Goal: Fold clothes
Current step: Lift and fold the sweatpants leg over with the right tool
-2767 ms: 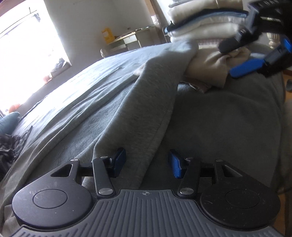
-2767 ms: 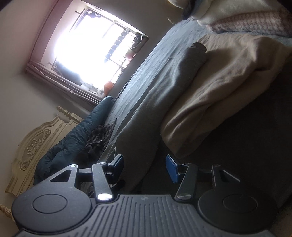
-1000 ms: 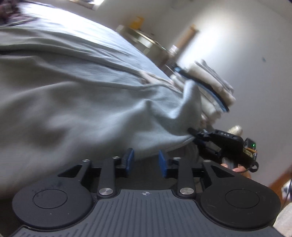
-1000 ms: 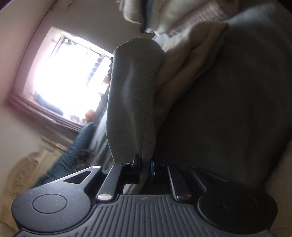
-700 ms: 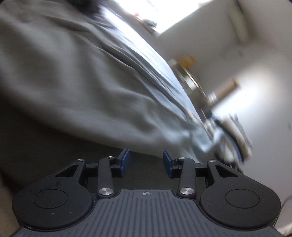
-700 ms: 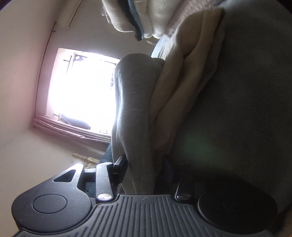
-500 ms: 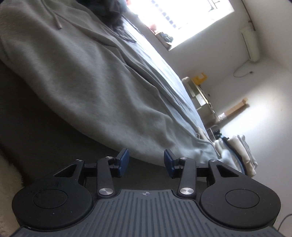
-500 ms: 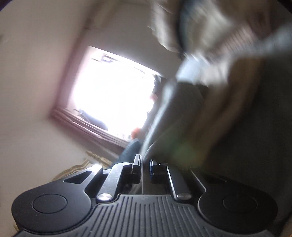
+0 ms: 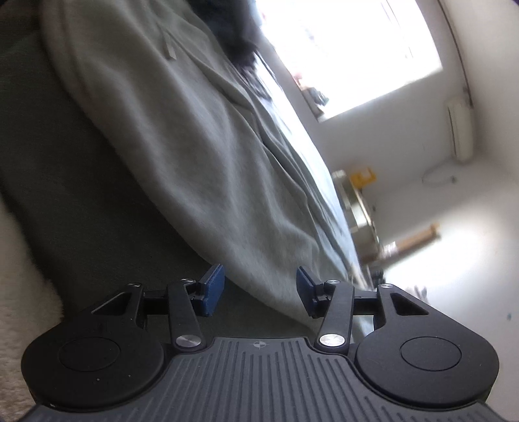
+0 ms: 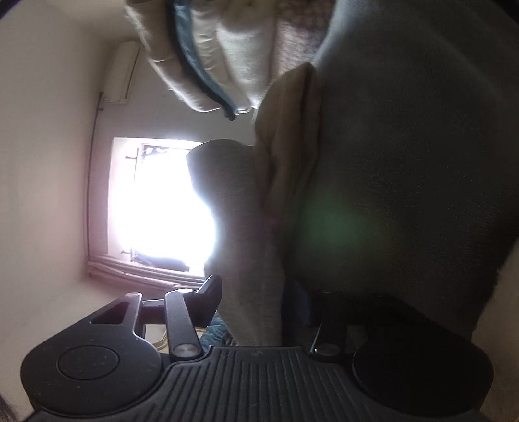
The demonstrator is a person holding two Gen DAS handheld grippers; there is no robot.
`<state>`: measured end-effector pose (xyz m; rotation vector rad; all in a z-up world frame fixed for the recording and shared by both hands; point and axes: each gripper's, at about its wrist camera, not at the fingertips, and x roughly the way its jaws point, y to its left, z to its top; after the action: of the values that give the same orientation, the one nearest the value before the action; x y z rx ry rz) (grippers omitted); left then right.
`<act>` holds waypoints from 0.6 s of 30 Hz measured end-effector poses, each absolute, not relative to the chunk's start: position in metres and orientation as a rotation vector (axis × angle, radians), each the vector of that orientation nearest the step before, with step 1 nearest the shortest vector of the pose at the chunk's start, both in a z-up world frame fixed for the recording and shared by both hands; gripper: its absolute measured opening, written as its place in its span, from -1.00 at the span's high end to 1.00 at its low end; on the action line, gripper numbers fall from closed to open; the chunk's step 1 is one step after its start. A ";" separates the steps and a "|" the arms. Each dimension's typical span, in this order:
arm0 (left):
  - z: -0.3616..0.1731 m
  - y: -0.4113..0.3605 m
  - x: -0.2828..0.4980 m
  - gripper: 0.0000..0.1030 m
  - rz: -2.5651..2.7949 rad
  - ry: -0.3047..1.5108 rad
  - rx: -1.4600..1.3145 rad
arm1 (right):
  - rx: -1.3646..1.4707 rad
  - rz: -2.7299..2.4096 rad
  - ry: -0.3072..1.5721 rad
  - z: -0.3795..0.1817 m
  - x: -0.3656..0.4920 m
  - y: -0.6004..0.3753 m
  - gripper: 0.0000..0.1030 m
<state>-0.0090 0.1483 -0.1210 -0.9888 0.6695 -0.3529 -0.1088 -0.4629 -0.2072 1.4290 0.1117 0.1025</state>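
A light grey hooded garment (image 9: 201, 155) lies spread on the dark blanket (image 9: 65, 181) of a bed. My left gripper (image 9: 259, 285) points low along the garment's near edge. Its blue pads (image 9: 212, 284) are opening, and the hem runs loosely between them, nearer the right pad, with neither pad pressing on it. In the rolled right wrist view a raised fold of the same grey garment (image 10: 240, 227) stands between the jaws of my right gripper (image 10: 256, 302). Those jaws are opening and stand apart from the cloth; the right finger is in deep shadow.
A stack of folded clothes (image 10: 207, 48) and a beige garment (image 10: 285, 130) lie just beyond the grey fold. A bright window (image 9: 350, 48) and a cabinet (image 9: 356, 201) are at the far side. Dark clothing (image 9: 233, 26) lies at the bed's far end. A cream fleecy edge (image 9: 19, 292) borders the blanket.
The right gripper, shut on the grey fold a second ago, has spread its jaws and sunk a little. The left gripper swung along the garment's edge, rolled, and widened its jaws.
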 end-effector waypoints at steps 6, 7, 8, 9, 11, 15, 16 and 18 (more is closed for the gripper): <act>-0.131 0.160 -0.004 0.03 -0.295 0.605 -1.111 | 1.385 0.207 0.076 -0.194 -0.109 -0.465 0.75; -0.134 0.160 -0.002 0.03 -0.284 0.607 -1.124 | 1.372 0.218 0.058 -0.189 -0.112 -0.464 0.76; -0.136 0.161 0.000 0.03 -0.277 0.613 -1.137 | 1.352 0.226 0.038 -0.180 -0.116 -0.463 0.85; -0.138 0.161 0.002 0.03 -0.274 0.619 -1.148 | 1.329 0.233 0.016 -0.171 -0.119 -0.462 0.88; -0.141 0.162 0.005 0.03 -0.270 0.627 -1.159 | 1.265 0.240 -0.012 -0.147 -0.123 -0.457 0.89; -0.147 0.166 0.014 0.03 -0.261 0.632 -1.254 | 1.132 0.247 -0.004 -0.099 -0.107 -0.445 0.89; -0.149 0.168 0.017 0.03 -0.263 0.623 -1.295 | 1.126 0.236 0.018 -0.089 -0.094 -0.447 0.89; -0.151 0.173 0.022 0.04 -0.263 0.602 -1.362 | 1.124 0.206 0.073 -0.070 -0.064 -0.452 0.89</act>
<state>0.0223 0.1725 -0.1508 -1.3621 0.6020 -0.2631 -0.0640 -0.4519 -0.0704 1.1240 0.0732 0.2060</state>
